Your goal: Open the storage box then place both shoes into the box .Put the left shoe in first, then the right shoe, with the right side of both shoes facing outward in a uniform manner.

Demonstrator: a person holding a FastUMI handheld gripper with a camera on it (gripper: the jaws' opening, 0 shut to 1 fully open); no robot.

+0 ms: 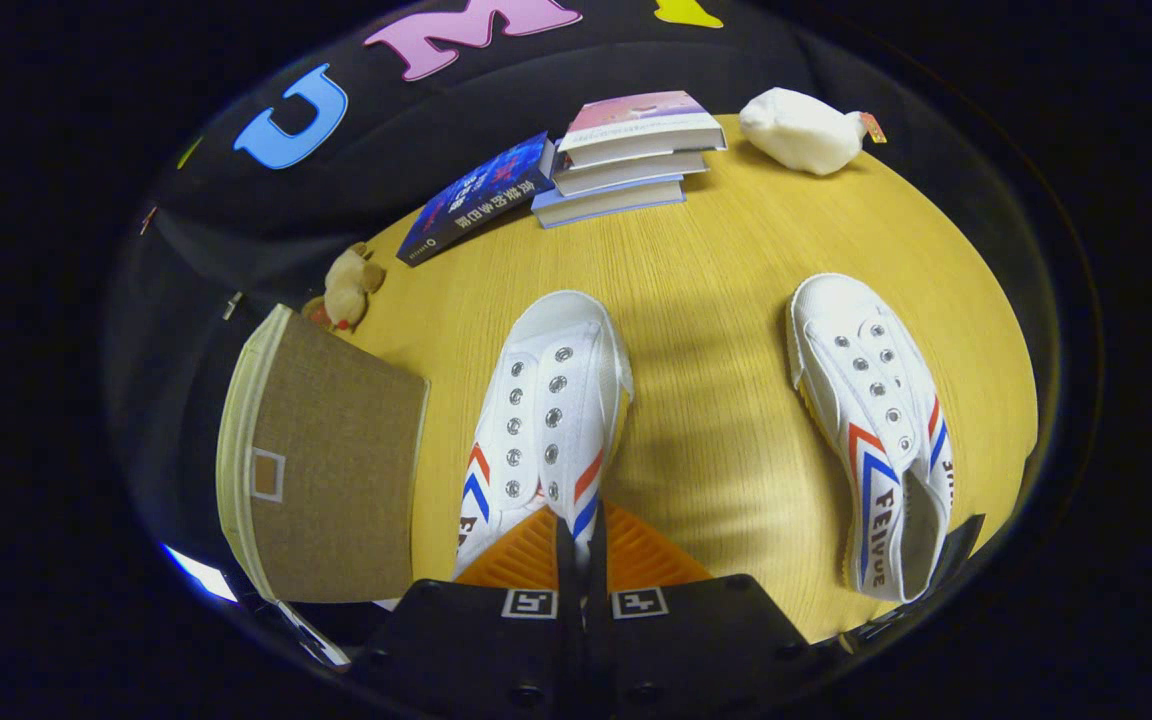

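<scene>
My gripper (577, 535) is shut on the right side wall of a white canvas shoe (548, 405) near its heel opening, and the shoe's toe points away from me. A thin strip of the shoe's wall shows between the two pads. The second white shoe (871, 420), with red and blue stripes, lies on the wooden table (716, 300) to the right of the fingers, toe also pointing away. The brown fabric storage box (336, 470) with a cream rim stands just left of the held shoe. I cannot tell whether its lid is open.
Beyond the shoes lie a stack of books (626, 155) and a blue book (476, 195) leaning beside it. A white soft toy (801, 130) sits at the far right, and a small tan plush (351, 285) sits behind the box.
</scene>
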